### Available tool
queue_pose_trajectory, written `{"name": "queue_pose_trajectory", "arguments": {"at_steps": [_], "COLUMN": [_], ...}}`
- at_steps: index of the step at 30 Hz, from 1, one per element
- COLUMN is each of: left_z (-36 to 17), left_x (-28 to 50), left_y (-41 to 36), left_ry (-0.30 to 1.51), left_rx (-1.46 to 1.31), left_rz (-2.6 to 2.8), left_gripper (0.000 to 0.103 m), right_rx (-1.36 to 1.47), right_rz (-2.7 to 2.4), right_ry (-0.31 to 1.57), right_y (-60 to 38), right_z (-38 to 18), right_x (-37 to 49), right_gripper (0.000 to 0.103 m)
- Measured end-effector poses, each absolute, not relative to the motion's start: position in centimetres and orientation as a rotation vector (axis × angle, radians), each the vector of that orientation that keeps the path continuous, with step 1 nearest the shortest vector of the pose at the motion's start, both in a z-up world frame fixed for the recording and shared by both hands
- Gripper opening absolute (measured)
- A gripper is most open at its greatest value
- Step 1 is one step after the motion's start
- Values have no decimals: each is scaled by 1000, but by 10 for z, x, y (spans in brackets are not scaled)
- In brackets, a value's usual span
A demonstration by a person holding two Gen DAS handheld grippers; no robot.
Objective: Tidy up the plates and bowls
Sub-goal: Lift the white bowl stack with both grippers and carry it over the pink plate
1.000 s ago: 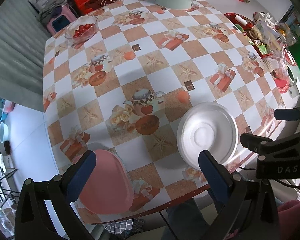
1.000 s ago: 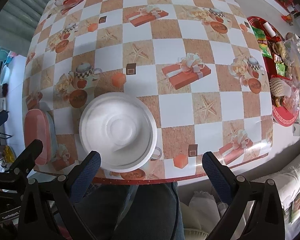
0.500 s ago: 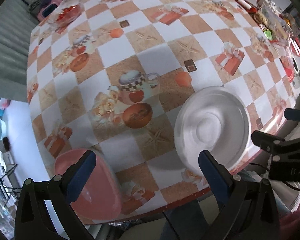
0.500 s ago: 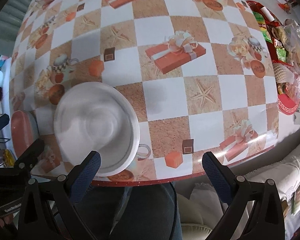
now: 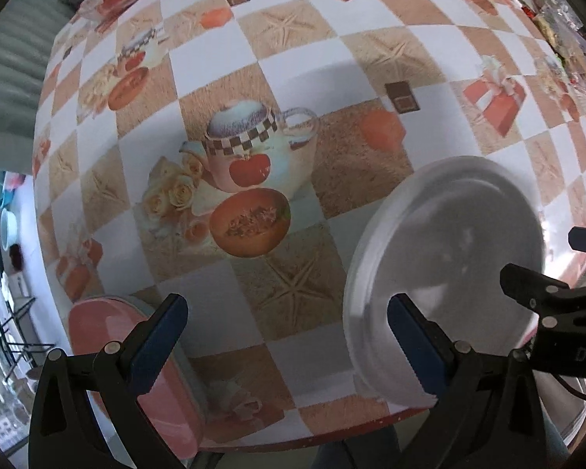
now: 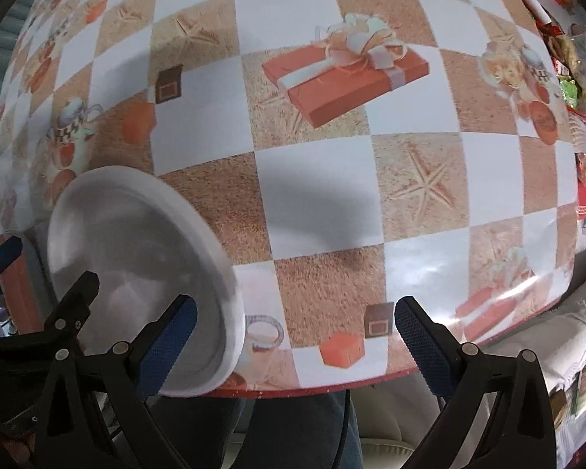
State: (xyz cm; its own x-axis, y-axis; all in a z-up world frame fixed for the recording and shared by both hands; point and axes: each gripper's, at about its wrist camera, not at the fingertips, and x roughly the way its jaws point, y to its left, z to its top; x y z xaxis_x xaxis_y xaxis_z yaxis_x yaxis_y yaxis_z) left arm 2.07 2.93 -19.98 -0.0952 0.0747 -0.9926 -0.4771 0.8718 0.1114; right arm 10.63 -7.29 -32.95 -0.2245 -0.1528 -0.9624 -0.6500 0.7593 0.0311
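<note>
Checkered tablecloth [image 5: 293, 58] carried a white bowl [image 5: 445, 269] near its edge; both the left gripper [image 5: 285, 336] and right gripper [image 6: 293, 332] hung released. Best practice: straddle the rim squarely before clamping.

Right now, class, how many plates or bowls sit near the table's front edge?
2: a white plate front right and a pink dish front left, partly hidden, possibly stacked.

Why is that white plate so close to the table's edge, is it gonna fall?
The white plate sits right at the near edge of the table, and the pink plate likewise at the left edge. Both lie flat, unbroken, with nothing spilled. Both grippers, left and right, are open and empty.
</note>
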Motion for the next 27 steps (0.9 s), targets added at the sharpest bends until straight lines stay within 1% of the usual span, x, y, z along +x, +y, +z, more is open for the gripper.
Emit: {"name": "queue_pose_trajectory", "arguments": {"at_steps": [5, 10, 14, 19, 22, 27], "left_z": [-216, -220, -225, -235, -238, -239], "left_x": [18, 14, 8, 4, -1, -1], "left_y": [31, 33, 32, 33, 32, 31], "left_ry": [1616, 1581, 1571, 1557, 1545, 1583], "left_rx": [-345, -389, -422, -527, -526, -529], "left_rz": [490, 475, 444, 411, 421, 427], "left_gripper": [102, 103, 103, 103, 103, 102], "right_rx": [-654, -555, -562, -550, -550, -552], "right_rz": [528, 549, 543, 527, 525, 522], "right_ry": [1781, 1847, 1860, 1864, 1866, 1868], "right_y": [-70, -84, -86, -81, -78, -82], "right_z": [-346, -361, -364, -364, -367, -364], "right_x": [108, 113, 113, 114, 113, 113], "right_gripper": [102, 103, 103, 103, 103, 102]}}
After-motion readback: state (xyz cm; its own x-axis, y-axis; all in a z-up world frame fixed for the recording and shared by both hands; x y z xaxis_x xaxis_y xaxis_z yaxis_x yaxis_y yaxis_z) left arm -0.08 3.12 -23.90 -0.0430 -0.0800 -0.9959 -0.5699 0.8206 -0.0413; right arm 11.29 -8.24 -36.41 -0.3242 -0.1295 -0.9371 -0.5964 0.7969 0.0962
